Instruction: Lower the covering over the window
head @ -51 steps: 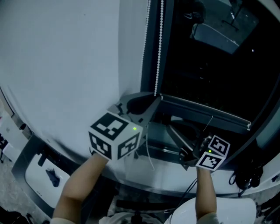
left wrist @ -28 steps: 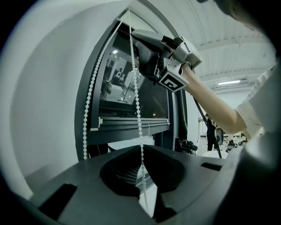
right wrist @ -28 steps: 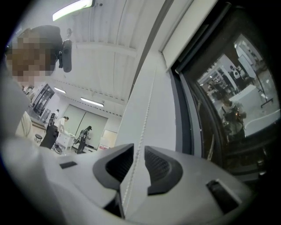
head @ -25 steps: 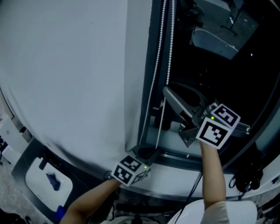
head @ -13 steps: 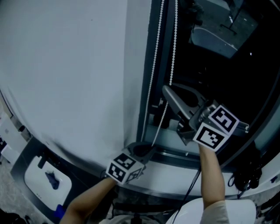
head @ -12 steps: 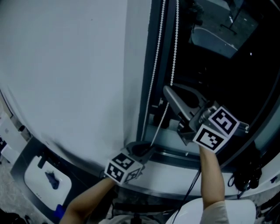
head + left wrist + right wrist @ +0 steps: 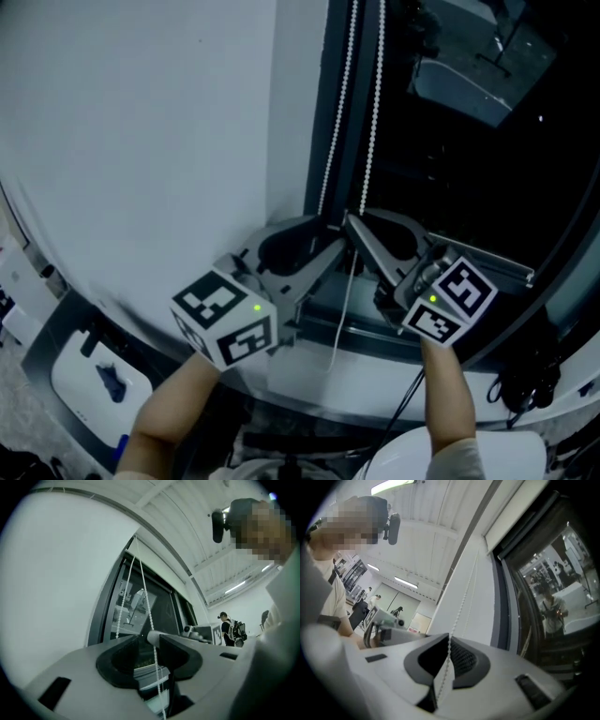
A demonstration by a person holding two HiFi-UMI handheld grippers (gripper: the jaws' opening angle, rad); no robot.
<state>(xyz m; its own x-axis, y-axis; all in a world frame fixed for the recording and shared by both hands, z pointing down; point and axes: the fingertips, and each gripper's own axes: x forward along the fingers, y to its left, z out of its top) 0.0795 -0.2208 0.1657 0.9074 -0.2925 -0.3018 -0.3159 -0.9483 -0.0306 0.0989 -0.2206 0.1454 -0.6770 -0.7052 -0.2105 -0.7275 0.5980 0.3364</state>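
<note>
1. wall [image 7: 141, 112]: white and bare. it fills the left of the head view, right up to the window's edge.
2. window [image 7: 469, 169]: dark glass on the right, reflecting a lit room. i can't make out the covering itself in any view.
3. frame [image 7: 328, 94]: a dark upright strip between wall and glass.
4. left gripper [image 7: 333, 232]: in my left hand, raised in front of the frame's lower part and pointing at the chain. its jaws have just been opening and stand apart. one strand hangs loose in the gap, with no pad pressing on it.
5. right gripper [image 7: 352, 223]: in my right hand, just beside the left one, with the tips of the two nearly touching. its jaws are closed on a strand, pinched between the ribbed pads.
6. cubes: the left one [image 7: 225, 319] looks bigger and sits lower left. the right one [image 7: 448, 302] sits lower right.
7. chain [image 7: 378, 94]: white beads in two strands, coming down along the frame to the grippers. a slack length hangs below them over the sill.
</note>
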